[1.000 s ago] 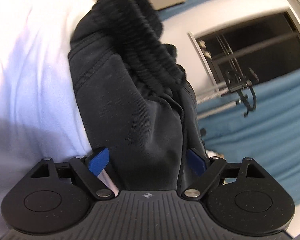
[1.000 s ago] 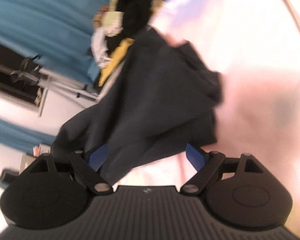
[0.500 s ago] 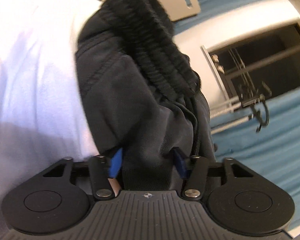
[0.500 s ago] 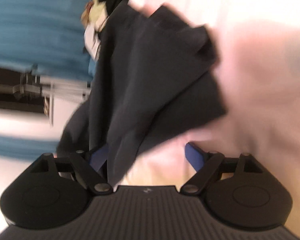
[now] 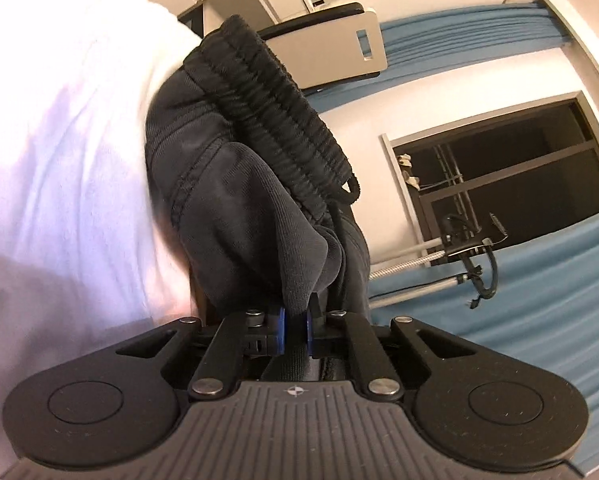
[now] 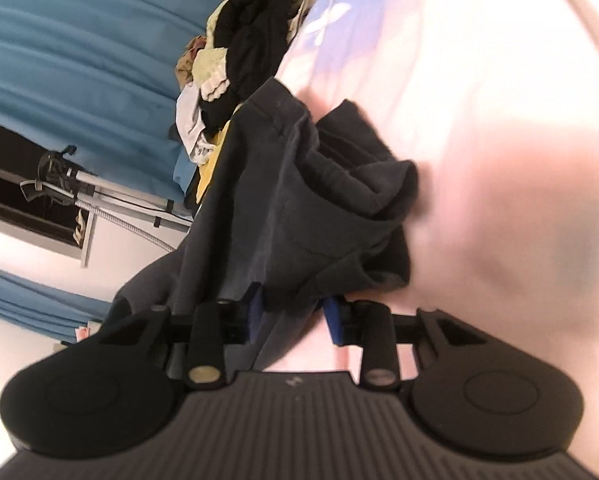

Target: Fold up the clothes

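Left wrist view: my left gripper (image 5: 294,330) pinches the dark sweatpants (image 5: 235,208) near the waistband; my right gripper (image 6: 293,314) clamps their other end over the white sheet (image 6: 479,120). No fold made yet; pile of clothes (image 6: 235,60) waits.

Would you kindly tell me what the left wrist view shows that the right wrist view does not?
Only the left wrist view shows the ribbed elastic waistband, its drawstring loop and a beige chair back. Only the right wrist view shows the heap of unfolded clothes. Both show the dark garment on the white sheet, blue curtains, and jaws closing on the fabric: left gripper, right gripper.
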